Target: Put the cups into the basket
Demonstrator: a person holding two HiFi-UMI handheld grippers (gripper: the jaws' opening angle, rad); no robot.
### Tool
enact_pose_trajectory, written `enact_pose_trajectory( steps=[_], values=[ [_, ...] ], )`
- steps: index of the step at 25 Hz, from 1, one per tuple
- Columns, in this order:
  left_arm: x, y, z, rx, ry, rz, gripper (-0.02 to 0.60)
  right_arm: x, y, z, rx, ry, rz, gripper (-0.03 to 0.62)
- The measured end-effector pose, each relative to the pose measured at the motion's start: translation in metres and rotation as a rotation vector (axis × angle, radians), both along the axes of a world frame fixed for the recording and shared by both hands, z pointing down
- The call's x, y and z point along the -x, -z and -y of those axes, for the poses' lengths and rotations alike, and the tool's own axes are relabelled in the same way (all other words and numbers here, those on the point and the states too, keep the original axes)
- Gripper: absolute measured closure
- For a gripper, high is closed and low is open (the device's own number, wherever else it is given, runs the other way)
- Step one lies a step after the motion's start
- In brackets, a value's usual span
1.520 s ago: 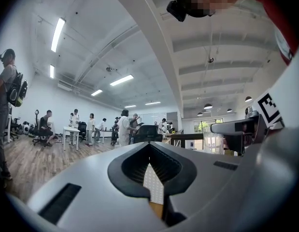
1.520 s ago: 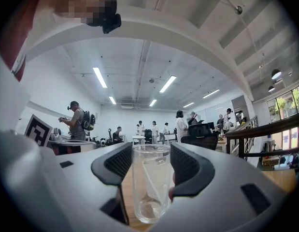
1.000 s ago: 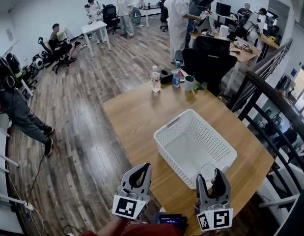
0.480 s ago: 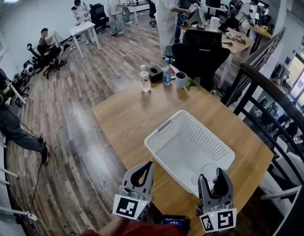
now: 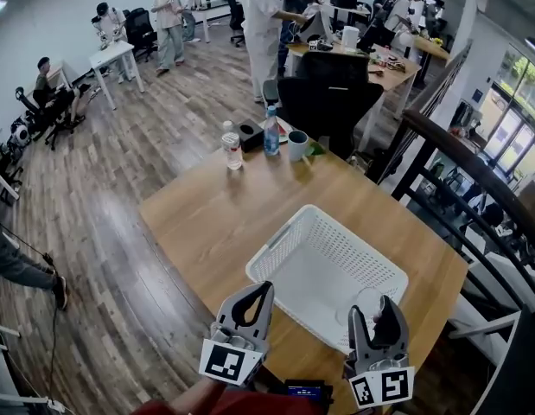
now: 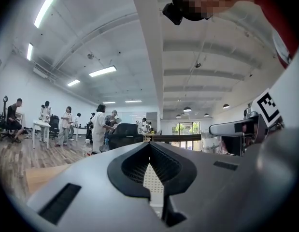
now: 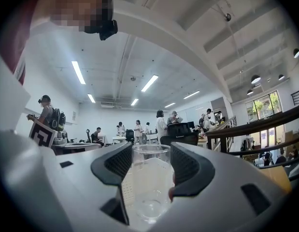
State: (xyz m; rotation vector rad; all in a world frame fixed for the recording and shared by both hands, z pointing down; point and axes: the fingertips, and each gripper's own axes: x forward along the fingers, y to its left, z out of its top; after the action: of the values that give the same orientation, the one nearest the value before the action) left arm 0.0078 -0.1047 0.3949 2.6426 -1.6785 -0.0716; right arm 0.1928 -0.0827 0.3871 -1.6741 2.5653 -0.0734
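left gripper [image 6: 150, 148]: jaws pressed together, nothing held | right gripper [image 7: 150, 152]: clear cup [image 7: 148, 178] pinched, kept by white basket [image 5: 283, 242] near edge

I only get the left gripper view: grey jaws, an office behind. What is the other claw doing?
Observer: The right gripper is closed on a clear cup, upright between its jaws.
Visitor: And the white mesh I glimpse through my jaws' gap?
Observer: A white basket on the wooden table, just ahead; its inside looks bare.
Visitor: Is the cup near it?
Observer: In the head view the cup overlaps the basket's near right corner; how high above, I cannot tell.
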Motion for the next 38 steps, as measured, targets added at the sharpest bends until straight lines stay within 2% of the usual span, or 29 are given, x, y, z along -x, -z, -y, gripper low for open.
enact_pose_trajectory(
  steps=[4,11,15,23,28,32,38],
  values=[
    [0.010,0.001,0.011,-0.007,-0.001,-0.009,0.575,0.010,0.001,0.008,0.003,-0.001,-0.012,0.341],
    [0.013,0.002,0.030,-0.022,-0.060,-0.018,0.575,0.020,-0.002,0.020,0.021,-0.048,-0.033,0.341],
    [0.014,-0.011,0.038,0.039,-0.112,-0.011,0.575,0.024,0.001,0.024,0.026,-0.099,-0.046,0.341],
    [0.020,-0.002,0.053,0.030,-0.246,-0.020,0.575,0.036,0.011,0.018,0.026,-0.234,-0.058,0.341],
    [0.031,0.000,0.060,0.035,-0.294,-0.033,0.575,0.048,0.016,0.014,0.020,-0.294,-0.061,0.341],
    [0.034,0.001,0.063,0.035,-0.315,-0.043,0.575,0.048,0.014,0.010,0.023,-0.328,-0.063,0.341],
    [0.031,0.003,0.062,0.033,-0.311,-0.045,0.575,0.046,0.022,0.011,0.003,-0.327,-0.066,0.341]
  ],
)
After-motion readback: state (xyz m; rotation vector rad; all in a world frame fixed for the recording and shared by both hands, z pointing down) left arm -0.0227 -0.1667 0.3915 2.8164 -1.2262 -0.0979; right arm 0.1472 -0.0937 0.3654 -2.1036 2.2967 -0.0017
